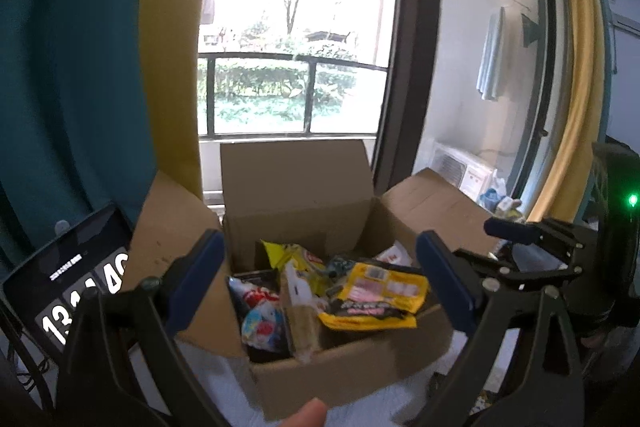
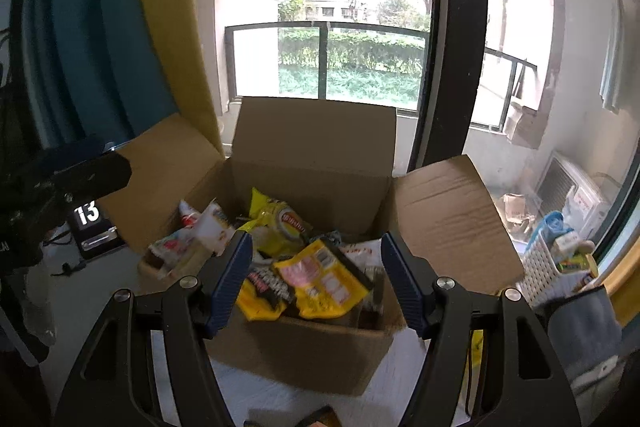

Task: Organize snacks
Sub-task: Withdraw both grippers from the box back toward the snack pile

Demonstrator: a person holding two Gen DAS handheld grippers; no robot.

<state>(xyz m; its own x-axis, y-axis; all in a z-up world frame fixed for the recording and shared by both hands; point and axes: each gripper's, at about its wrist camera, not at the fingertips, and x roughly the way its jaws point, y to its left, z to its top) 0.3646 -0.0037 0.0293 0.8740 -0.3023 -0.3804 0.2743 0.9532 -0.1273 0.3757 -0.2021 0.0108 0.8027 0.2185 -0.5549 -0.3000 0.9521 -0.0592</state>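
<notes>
The snack packets (image 2: 320, 275) are heaped in the open cardboard box (image 2: 304, 351) on the bench. Both the left gripper (image 1: 320, 287) and right gripper (image 2: 316, 279) are held released, empty. Loose, overlapping packets may be caught together or slipped.

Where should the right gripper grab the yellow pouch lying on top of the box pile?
Best bet: the yellow pouch by its free near edge, coming from above and the front. It lies flat, tilted toward the cardboard box front wall, so a thin edge fits the open right gripper better than its wide face.
</notes>
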